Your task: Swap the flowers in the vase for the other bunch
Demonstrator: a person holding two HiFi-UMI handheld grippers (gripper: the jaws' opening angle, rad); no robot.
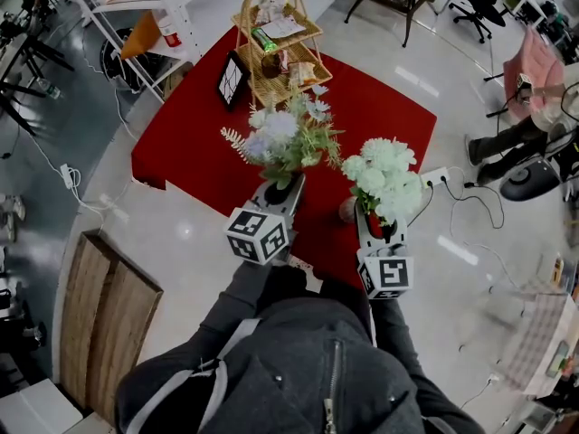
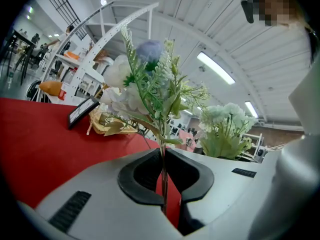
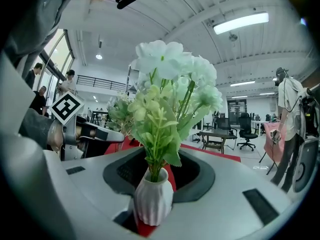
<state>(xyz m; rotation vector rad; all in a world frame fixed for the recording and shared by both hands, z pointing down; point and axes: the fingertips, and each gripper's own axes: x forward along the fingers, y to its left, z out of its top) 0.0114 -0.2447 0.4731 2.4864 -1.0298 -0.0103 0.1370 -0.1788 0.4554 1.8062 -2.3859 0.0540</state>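
Observation:
My left gripper [image 1: 284, 188] is shut on the thin stems [image 2: 162, 171] of a mixed bunch [image 1: 285, 136] of pale blue and white flowers with green sprigs, held upright over the red table [image 1: 194, 147]. In the left gripper view the bunch [image 2: 145, 79] rises straight from the closed jaws. My right gripper [image 1: 376, 221] holds a small white ribbed vase [image 3: 153, 200] between its jaws, pads against its sides. A bunch of white-green flowers [image 3: 172, 96] stands in the vase and shows as a white cluster [image 1: 384, 177] in the head view. The two grippers are side by side.
A wicker rack [image 1: 276, 48] with small items and a dark picture frame [image 1: 231, 80] stand at the table's far side. A wooden panel [image 1: 104, 315] lies on the floor at the left. A power strip with cables [image 1: 439, 177] lies at the right. A person [image 3: 287, 129] stands far right.

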